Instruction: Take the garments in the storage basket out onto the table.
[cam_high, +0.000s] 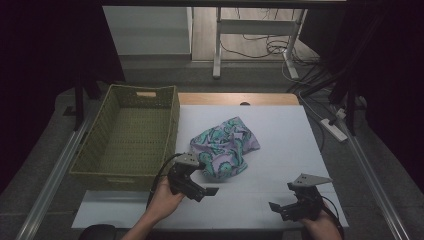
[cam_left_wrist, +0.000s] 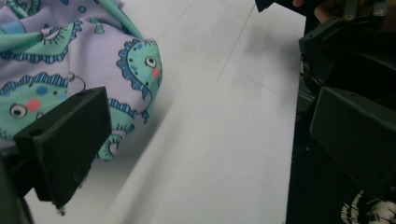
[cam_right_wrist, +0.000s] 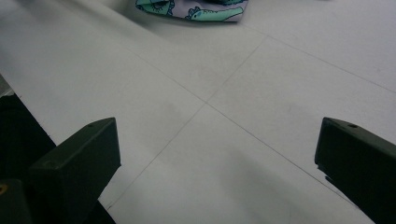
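A crumpled lilac cloth (cam_high: 225, 147) printed with teal fish-like shapes lies in the middle of the white table mat (cam_high: 280, 135). My left gripper (cam_high: 204, 181) stands open just in front of the cloth's near edge. In the left gripper view (cam_left_wrist: 210, 112) the cloth (cam_left_wrist: 70, 56) lies beside and beyond the left-hand jaw, not between the jaws. My right gripper (cam_high: 283, 201) is open low over the bare mat at the front right. In the right gripper view (cam_right_wrist: 217, 140) nothing lies between the jaws, and the cloth (cam_right_wrist: 196, 9) is far ahead.
An olive woven basket (cam_high: 172, 125) with nothing in it stands at the left edge of the table, close to the cloth. A strip of wooden tabletop (cam_high: 235, 98) shows behind the mat. Table legs and cables lie on the floor beyond.
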